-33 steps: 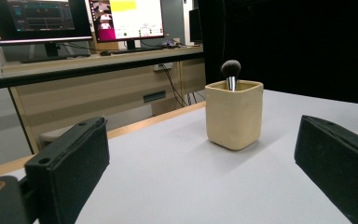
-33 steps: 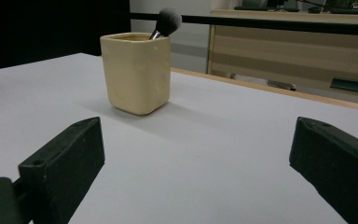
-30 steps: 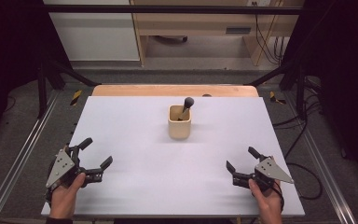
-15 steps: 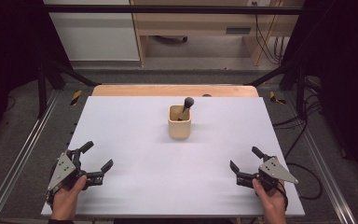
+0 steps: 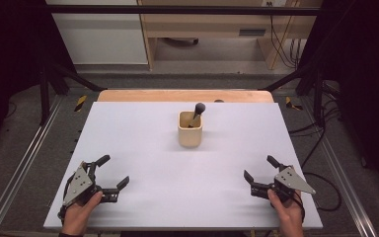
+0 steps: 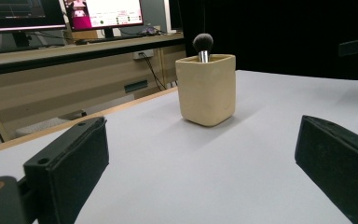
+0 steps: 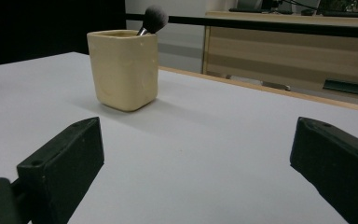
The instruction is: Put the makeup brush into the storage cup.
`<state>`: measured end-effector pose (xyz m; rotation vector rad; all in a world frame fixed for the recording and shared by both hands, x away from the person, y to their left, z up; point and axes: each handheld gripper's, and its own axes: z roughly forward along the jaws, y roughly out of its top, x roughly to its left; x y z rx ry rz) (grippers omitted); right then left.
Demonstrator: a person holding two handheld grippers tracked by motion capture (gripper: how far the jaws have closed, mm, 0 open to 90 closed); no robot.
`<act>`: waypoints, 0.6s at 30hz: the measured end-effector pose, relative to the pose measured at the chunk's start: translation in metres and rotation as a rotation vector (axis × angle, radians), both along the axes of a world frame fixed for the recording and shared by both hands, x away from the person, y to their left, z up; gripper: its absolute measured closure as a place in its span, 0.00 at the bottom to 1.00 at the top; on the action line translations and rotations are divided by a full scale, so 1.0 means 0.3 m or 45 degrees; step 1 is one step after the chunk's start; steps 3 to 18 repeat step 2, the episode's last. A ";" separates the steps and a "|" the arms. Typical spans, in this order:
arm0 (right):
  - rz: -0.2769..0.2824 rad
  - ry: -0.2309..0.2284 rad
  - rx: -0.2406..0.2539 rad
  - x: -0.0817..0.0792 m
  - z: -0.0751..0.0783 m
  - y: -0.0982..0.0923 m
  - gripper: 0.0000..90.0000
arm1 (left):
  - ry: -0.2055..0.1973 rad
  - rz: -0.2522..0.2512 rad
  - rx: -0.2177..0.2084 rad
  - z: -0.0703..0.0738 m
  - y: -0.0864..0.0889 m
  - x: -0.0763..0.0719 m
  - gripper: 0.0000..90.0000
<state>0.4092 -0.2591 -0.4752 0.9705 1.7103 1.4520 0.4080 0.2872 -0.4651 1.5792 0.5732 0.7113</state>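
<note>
White and bare, the bench [image 5: 143, 128] carried a cream holder [image 5: 190, 129] toward its far edge, a makeup brush [image 5: 198, 111] standing inside. I held my left tongs [image 5: 111, 172] and right tongs [image 5: 259, 173] wide open, empty, near its front corners, aimed at the holder for a reach.

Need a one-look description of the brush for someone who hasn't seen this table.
Start at the white table: a cream square-sided cup stands alone behind its middle, toward the far wooden edge. The brush stands inside that cup, leaning to one side. Its round dark bristle head on a silver collar pokes above the rim, the one dark thing in the cup.
</note>
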 end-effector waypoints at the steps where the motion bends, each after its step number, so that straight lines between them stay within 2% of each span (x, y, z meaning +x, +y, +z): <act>1: 0.002 -0.002 -0.006 0.001 -0.001 0.001 0.03 | -0.002 0.002 0.000 0.000 0.001 0.000 0.02; 18: 0.001 -0.001 -0.008 0.002 -0.001 0.002 0.03 | -0.005 0.004 -0.002 0.001 0.002 0.000 0.02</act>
